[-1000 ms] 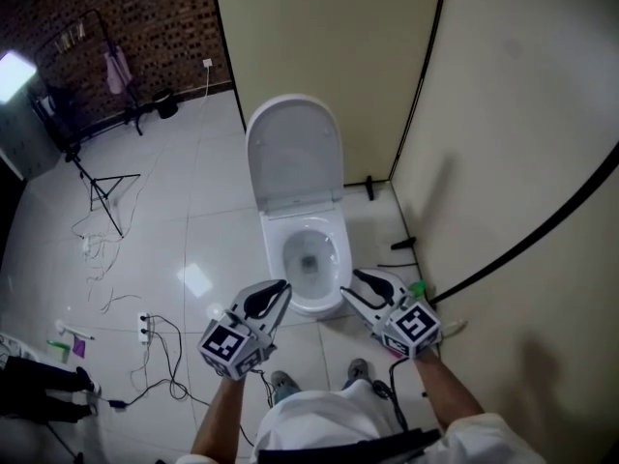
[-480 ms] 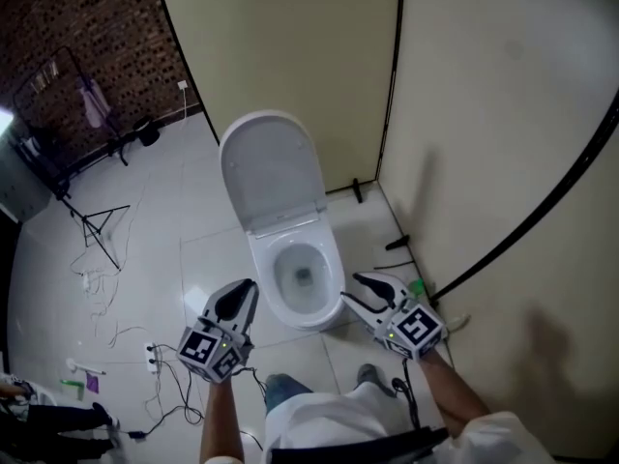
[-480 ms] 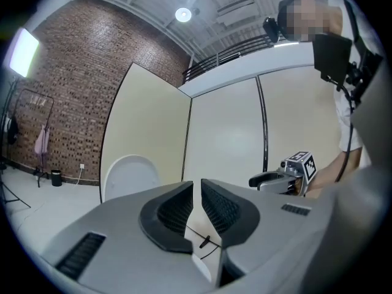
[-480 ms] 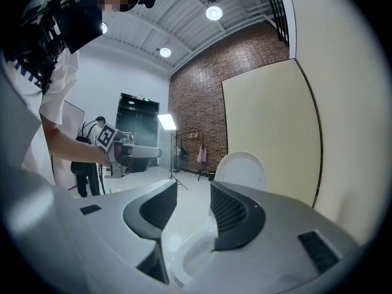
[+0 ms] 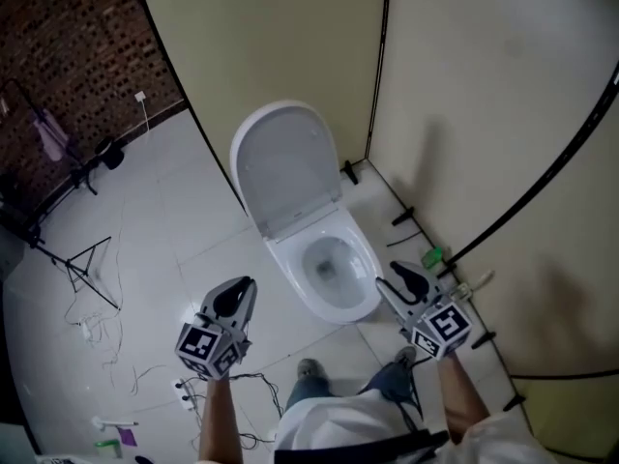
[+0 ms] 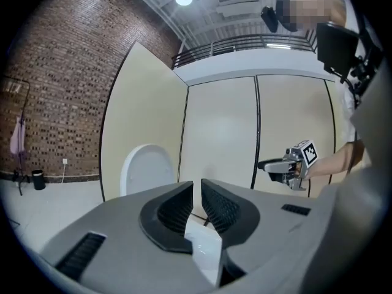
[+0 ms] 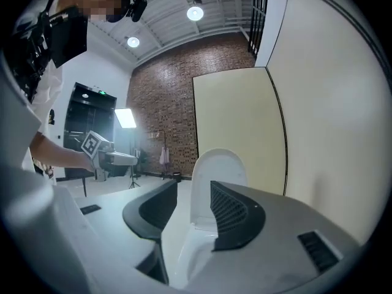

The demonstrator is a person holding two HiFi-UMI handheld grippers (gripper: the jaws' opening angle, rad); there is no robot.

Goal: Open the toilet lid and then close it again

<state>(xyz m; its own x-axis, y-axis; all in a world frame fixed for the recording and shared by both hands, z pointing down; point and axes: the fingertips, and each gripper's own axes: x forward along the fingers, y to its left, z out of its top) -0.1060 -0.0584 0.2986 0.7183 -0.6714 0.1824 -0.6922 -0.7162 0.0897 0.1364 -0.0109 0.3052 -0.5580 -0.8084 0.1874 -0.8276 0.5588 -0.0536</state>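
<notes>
Fingers, left gripper (image 5: pixel 239 293): pressed together, empty.
Fingers, right gripper (image 5: pixel 397 278): spread, nothing between them.
Change: left gripper has swung out leftward, away from the white ceramic bowl (image 5: pixel 290 259); opening looks done, closing remains.
White oval plastic toilet lid (image 5: pixel 286 167): upright behind the bowl, ahead between the grippers, against the beige partition (image 5: pixel 290 37).

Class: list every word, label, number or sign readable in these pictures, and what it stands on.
None can be read.
Square black-and-white markers on the left gripper and right gripper: patterns only, no letters.
Small green sign above the dark doorway: too small to read.
</notes>
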